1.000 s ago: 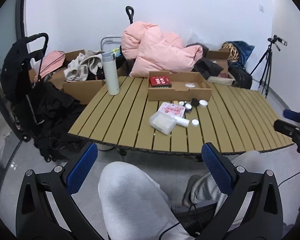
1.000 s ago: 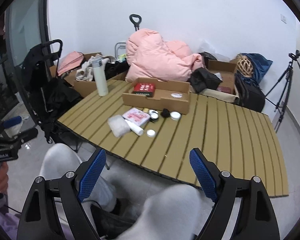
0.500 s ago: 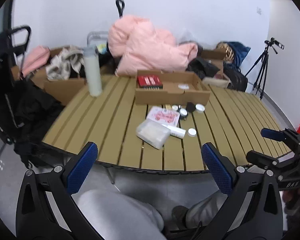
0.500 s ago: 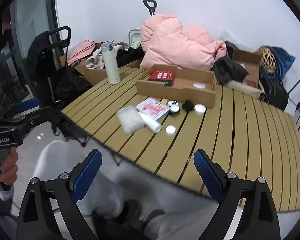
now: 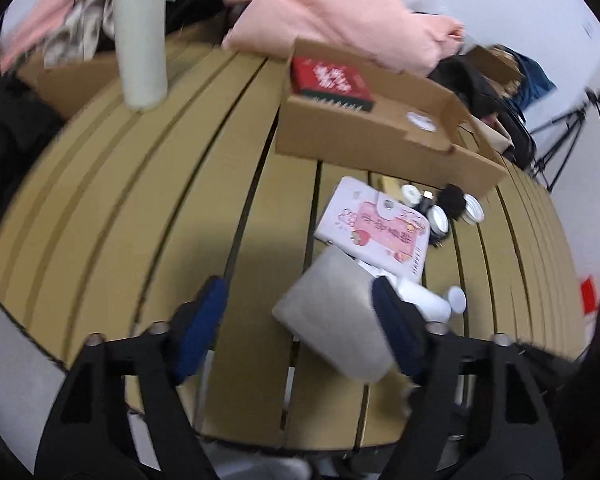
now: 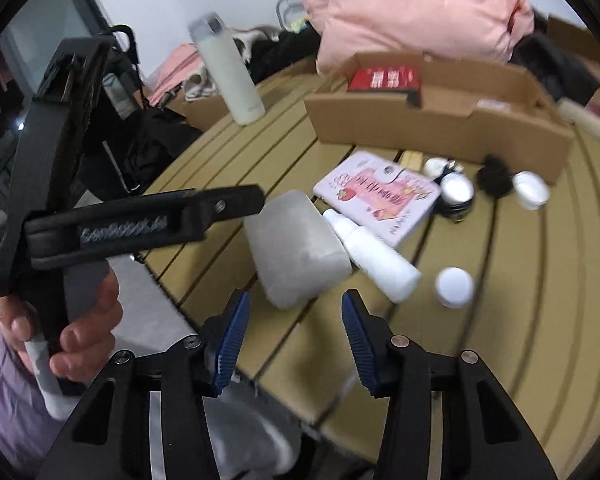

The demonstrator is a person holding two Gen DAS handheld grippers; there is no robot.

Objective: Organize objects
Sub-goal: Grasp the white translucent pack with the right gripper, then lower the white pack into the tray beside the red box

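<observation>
Along the left tool (image 6: 256,200), blurred white lettering resists reading.

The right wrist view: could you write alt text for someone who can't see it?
Open right gripper with blue-padded jaws hovers near a frosted white pouch on a slatted wooden table. Beside the pouch lie a white bottle, a pink booklet and small jars before a cardboard tray; the left gripper reaches in.

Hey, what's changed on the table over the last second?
Both grippers have swung forward from above the person's lap to the clear pouch at the table's near edge. The left gripper and right gripper are open, narrower than before; neither grips anything. The pouch, pink pack, white bottle and cardboard box have not moved.
</observation>
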